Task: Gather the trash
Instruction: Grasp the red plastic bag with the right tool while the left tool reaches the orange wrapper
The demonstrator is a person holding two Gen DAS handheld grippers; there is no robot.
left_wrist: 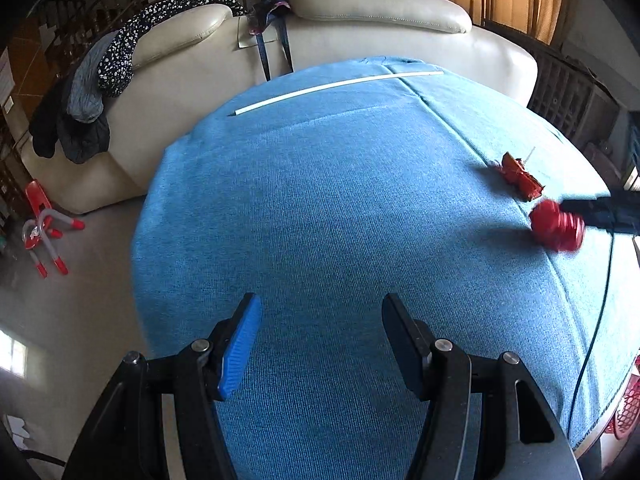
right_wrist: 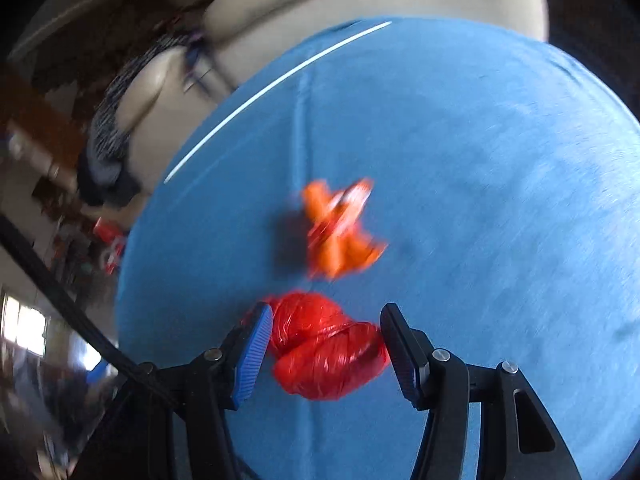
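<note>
Low in the right wrist view, your right hand-held gripper clamps the red plastic wad; next carry it off, while your left hand-held gripper gapes empty.

orange wrapper smeared by blur; red basket cut off at edge.

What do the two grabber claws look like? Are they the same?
Yes, they match. The left gripper and right gripper are both black, with round silver bolts. Each has one finger with a ridged blue pad and one plain black finger. No sleeves show.
</note>
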